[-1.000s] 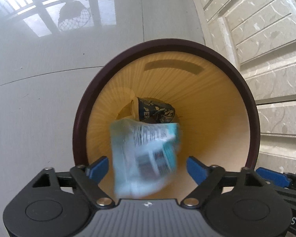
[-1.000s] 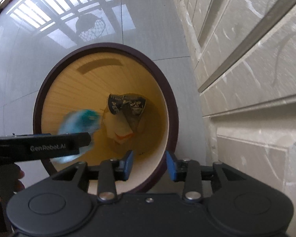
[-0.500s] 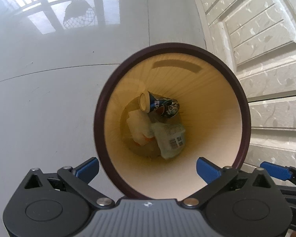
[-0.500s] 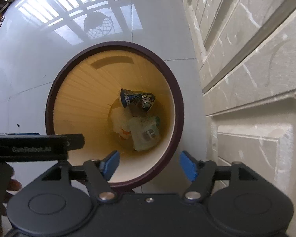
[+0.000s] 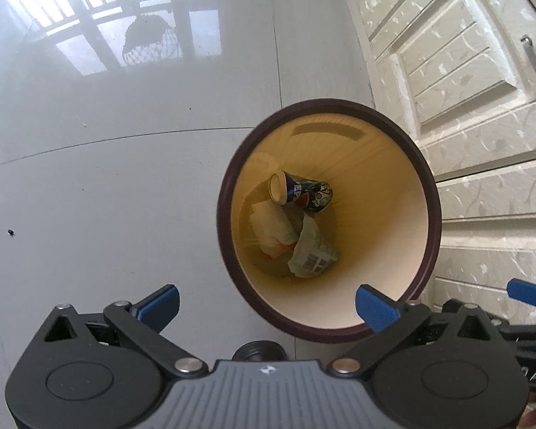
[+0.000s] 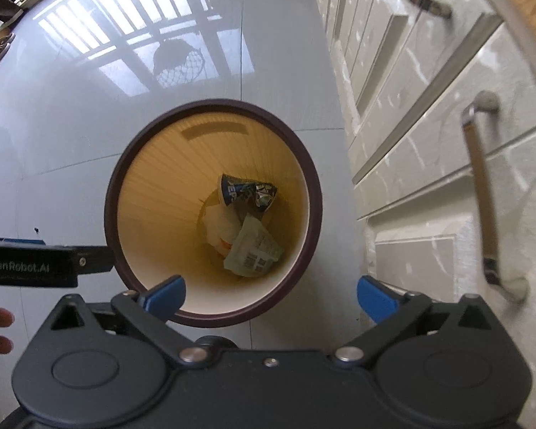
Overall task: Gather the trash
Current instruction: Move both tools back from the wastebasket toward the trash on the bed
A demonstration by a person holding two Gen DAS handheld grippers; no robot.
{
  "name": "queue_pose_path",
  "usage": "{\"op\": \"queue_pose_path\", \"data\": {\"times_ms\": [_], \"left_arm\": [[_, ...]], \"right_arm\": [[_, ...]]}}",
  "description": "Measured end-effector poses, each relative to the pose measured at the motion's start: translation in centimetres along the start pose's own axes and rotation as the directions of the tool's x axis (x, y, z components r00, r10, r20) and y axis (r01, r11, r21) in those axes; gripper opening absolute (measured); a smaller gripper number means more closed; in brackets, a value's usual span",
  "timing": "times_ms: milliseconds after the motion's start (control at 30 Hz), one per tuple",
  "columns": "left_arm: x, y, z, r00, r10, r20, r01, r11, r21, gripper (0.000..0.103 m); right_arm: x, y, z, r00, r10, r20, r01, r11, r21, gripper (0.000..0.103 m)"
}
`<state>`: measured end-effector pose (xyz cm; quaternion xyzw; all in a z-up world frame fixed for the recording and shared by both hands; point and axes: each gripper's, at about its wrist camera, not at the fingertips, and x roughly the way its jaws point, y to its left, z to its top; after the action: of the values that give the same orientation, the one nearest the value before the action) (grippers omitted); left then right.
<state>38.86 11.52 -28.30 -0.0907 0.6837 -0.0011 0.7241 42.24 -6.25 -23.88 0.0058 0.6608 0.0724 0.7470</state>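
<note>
A round bin with a dark brown rim (image 5: 228, 250) and a yellow inside stands on the grey floor, also in the right wrist view (image 6: 112, 236). At its bottom lie a dark blue paper cup (image 5: 302, 191) (image 6: 246, 189), a pale crumpled wrapper (image 5: 271, 228) (image 6: 218, 227) and a clear plastic packet with a barcode (image 5: 312, 255) (image 6: 255, 252). My left gripper (image 5: 266, 305) is open and empty, above the bin's near rim. My right gripper (image 6: 269, 296) is open and empty, above the near rim too.
White panelled cabinet doors (image 5: 464, 82) with metal handles (image 6: 482, 193) stand close to the bin's right. Glossy grey floor tiles (image 5: 107, 178) spread to the left. The left gripper's arm (image 6: 35, 266) and a hand show at the left edge of the right wrist view.
The clear packet dropped from the left gripper into the bin. Both grippers opened wider and rose away from the bin, which now looks smaller.
</note>
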Motion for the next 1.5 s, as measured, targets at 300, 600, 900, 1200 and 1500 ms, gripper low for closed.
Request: {"op": "queue_pose_path", "data": {"times_ms": [300, 600, 900, 1200, 1500], "left_arm": [[-3.6, 0.9, -1.8, 1.0, 0.015, 0.02, -0.015, 1.0, -0.005, 0.103], [-8.0, 1.3, -3.6, 0.997, 0.026, 0.071, -0.026, 1.0, -0.003, 0.103], [-13.3, 1.3, -5.2, 0.989, -0.005, 0.149, 0.008, 1.0, -0.016, 0.103], [-17.7, -0.8, -6.6, 0.973, -0.038, 0.228, 0.041, 0.999, -0.007, 0.103], [-20.6, -6.2, -5.7, 0.943, -0.083, 0.323, 0.064, 0.996, 0.07, 0.103]], "right_arm": [[-3.2, 0.4, -0.7, 0.999, -0.013, 0.034, 0.013, 1.0, -0.002, 0.103], [-7.8, 0.7, -1.5, 0.996, -0.014, 0.087, 0.016, 1.0, -0.013, 0.103], [-13.1, 1.2, -2.3, 0.986, 0.013, 0.165, -0.008, 1.0, -0.027, 0.103], [-18.1, -0.4, -3.9, 0.963, 0.028, 0.269, -0.026, 1.0, -0.01, 0.103], [-22.3, -5.7, -5.2, 0.921, -0.033, 0.389, 0.014, 0.999, 0.052, 0.103]]}}
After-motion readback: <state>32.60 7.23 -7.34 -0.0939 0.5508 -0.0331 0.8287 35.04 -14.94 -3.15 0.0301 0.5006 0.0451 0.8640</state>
